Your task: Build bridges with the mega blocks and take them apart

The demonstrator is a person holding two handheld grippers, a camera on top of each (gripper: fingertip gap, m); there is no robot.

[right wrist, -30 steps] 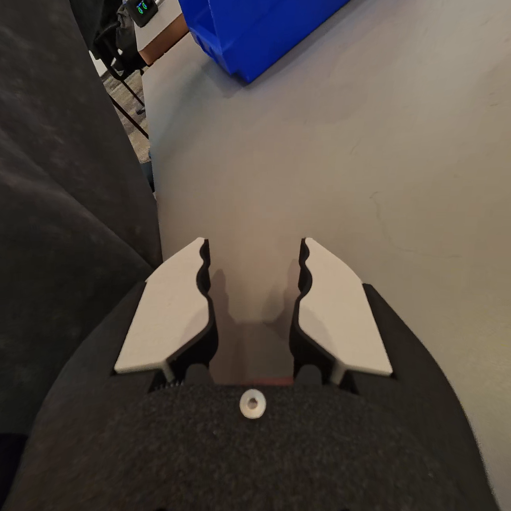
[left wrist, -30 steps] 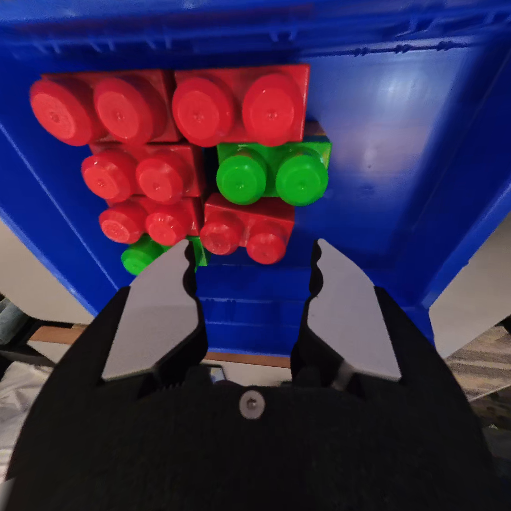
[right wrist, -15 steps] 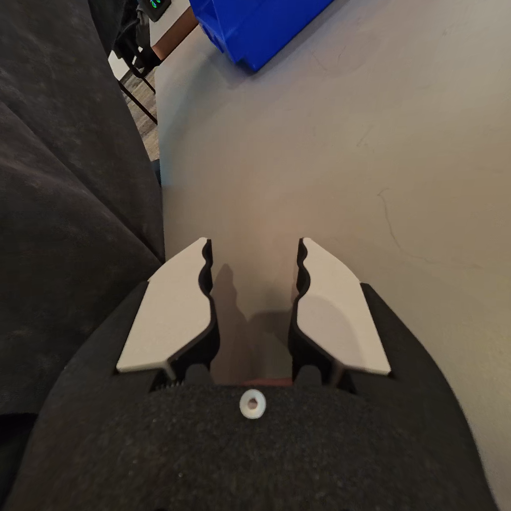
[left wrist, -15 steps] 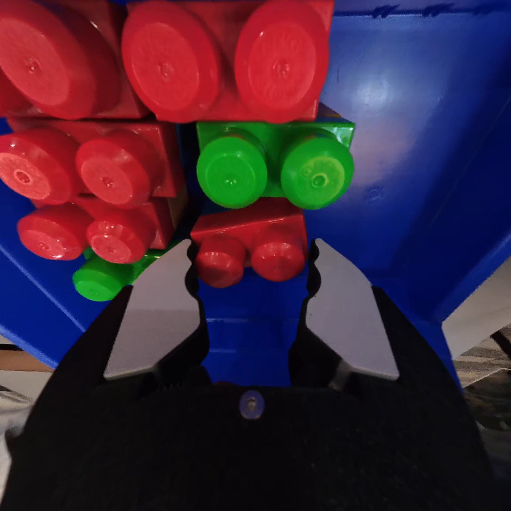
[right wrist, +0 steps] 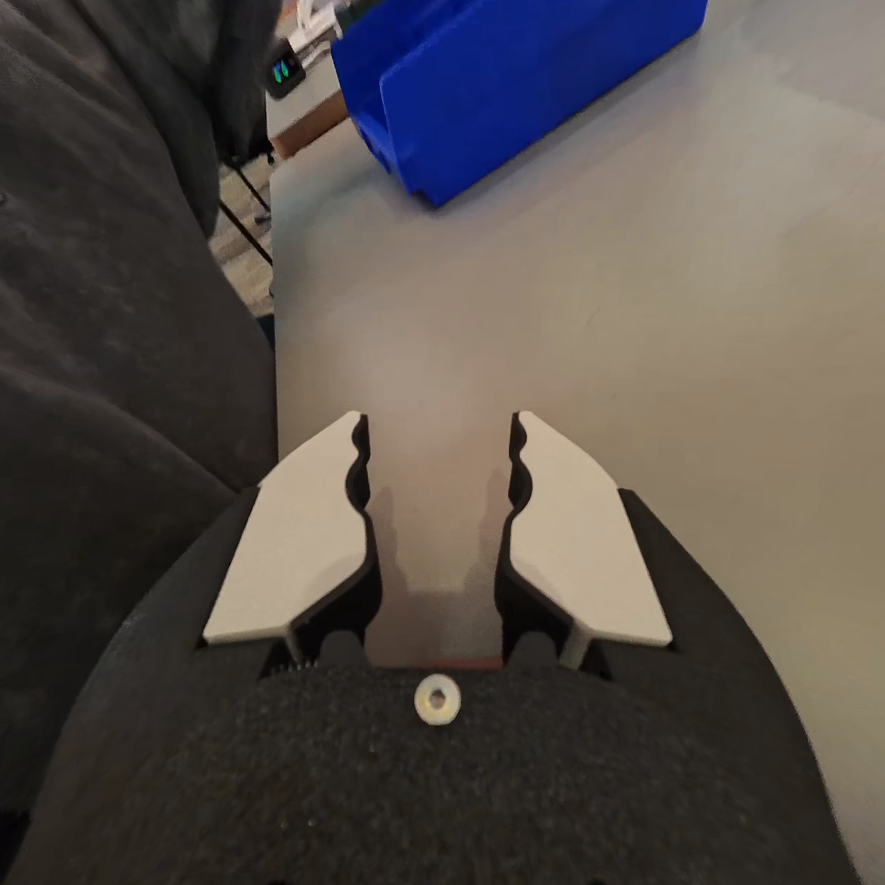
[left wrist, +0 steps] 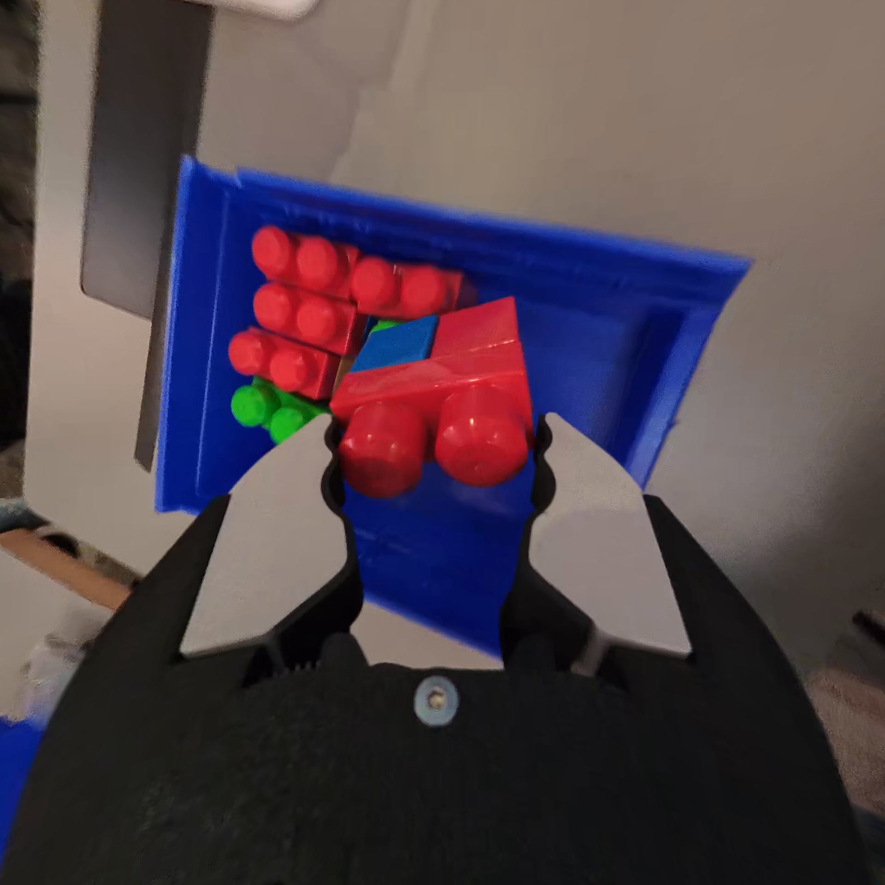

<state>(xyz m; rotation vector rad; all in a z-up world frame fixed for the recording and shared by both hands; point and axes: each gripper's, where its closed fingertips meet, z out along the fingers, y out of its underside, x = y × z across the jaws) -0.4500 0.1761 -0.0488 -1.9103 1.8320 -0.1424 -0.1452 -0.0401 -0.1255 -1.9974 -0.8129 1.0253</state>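
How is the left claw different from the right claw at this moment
The left claw is closed on a red block lifted above the blue bin; the right claw is open and holds nothing. The left one points down at the bin's blocks, while the right one sits low over bare grey table. Both have pale, wavy-edged fingers on black bodies.

A pale grey surface [right wrist: 622, 335] carries the scene, smooth with a few faint scuffs. A blue plastic bin [right wrist: 503, 96] sits directly on it near the far left corner; in the left wrist view the same bin [left wrist: 598, 345] is seen from above. The surface's left edge runs straight, with dark fabric [right wrist: 119, 335] beside it.
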